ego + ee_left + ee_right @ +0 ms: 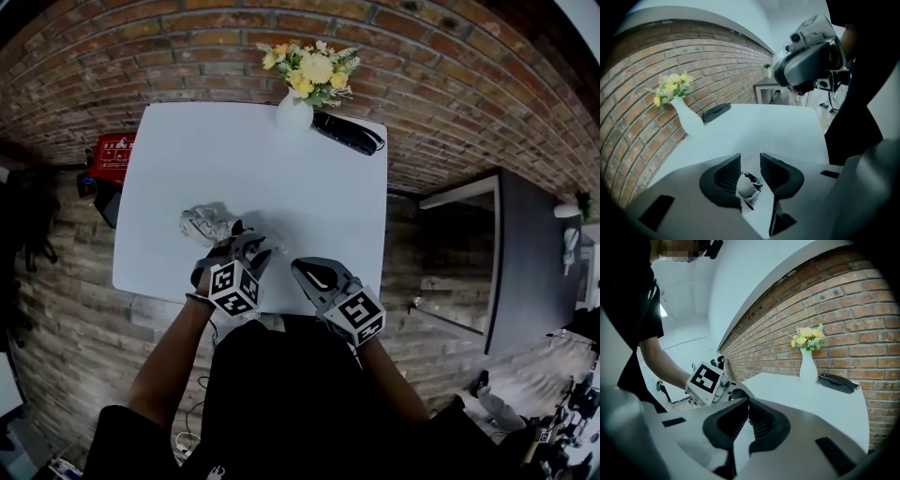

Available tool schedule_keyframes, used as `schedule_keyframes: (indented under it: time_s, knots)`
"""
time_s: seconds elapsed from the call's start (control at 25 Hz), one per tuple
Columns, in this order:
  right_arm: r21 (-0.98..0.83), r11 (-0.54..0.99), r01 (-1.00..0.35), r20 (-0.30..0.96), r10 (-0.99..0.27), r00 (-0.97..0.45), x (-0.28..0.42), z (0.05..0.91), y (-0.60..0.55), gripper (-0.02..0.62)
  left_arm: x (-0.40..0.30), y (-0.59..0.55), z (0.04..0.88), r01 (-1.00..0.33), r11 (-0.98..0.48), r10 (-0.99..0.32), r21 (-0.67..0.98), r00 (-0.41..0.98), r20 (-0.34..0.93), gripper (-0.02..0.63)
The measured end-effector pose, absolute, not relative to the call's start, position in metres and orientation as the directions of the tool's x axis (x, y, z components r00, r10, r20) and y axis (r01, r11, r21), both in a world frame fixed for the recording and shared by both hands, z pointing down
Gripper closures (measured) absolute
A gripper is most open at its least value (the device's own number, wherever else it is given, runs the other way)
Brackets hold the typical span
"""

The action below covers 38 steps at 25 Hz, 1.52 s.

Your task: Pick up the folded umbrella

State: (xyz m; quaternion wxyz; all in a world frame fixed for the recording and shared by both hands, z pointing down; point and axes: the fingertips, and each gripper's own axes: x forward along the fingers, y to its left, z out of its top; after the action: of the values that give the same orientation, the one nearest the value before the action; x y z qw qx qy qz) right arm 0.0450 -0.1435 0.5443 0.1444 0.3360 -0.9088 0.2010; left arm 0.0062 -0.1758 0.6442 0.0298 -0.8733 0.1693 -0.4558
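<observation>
The folded black umbrella (347, 133) lies at the far right corner of the white table (309, 197), next to a white vase of yellow flowers (294, 112). It also shows as a dark bar beside the vase, the umbrella (716, 112) in the left gripper view and the umbrella (838, 382) in the right one. My left gripper (242, 242) is low over the near part of the table with its jaws apart; a crumpled grey-white wad (749, 187) lies between them, not pinched. My right gripper (307, 269) hovers at the near table edge, shut and empty. Both are far from the umbrella.
The crumpled wad (208, 223) sits left of centre on the table. A red box (112, 155) stands on the floor at the left, and a dark table (530, 262) at the right. A brick wall runs behind the vase (808, 366).
</observation>
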Motion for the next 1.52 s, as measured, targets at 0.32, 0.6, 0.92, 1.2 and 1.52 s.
schedule_keyframes:
  time_s: [0.32,0.6,0.92,1.2,1.52]
  knots:
    - [-0.298,0.640,-0.708,0.408,-0.585,-0.701,0.069,0.552,-0.142,0.572,0.014,-0.166,0.683,-0.008,-0.975,-0.206,-0.222,0.405,0.891,0.405]
    - [-0.307,0.616,-0.725,0.411,-0.601,-0.685,0.080,0.556,-0.139,0.572,0.019,-0.162,0.708,0.108,-0.983,-0.114,-0.152,0.296,0.948,0.400]
    - [-0.321,0.579,-0.750,0.420,-0.622,-0.660,0.096,0.561,-0.135,0.572,0.021,-0.168,0.722,0.154,-0.986,-0.029,-0.064,0.217,0.976,0.400]
    - [-0.325,0.572,-0.753,0.422,-0.625,-0.657,0.097,0.563,-0.135,0.572,0.021,-0.167,0.725,0.188,-0.982,0.056,0.017,0.205,0.977,0.402]
    - [-0.331,0.583,-0.742,0.458,-0.588,-0.667,0.087,0.574,-0.134,0.572,0.021,-0.164,0.723,0.242,-0.970,0.074,0.023,0.202,0.977,0.424]
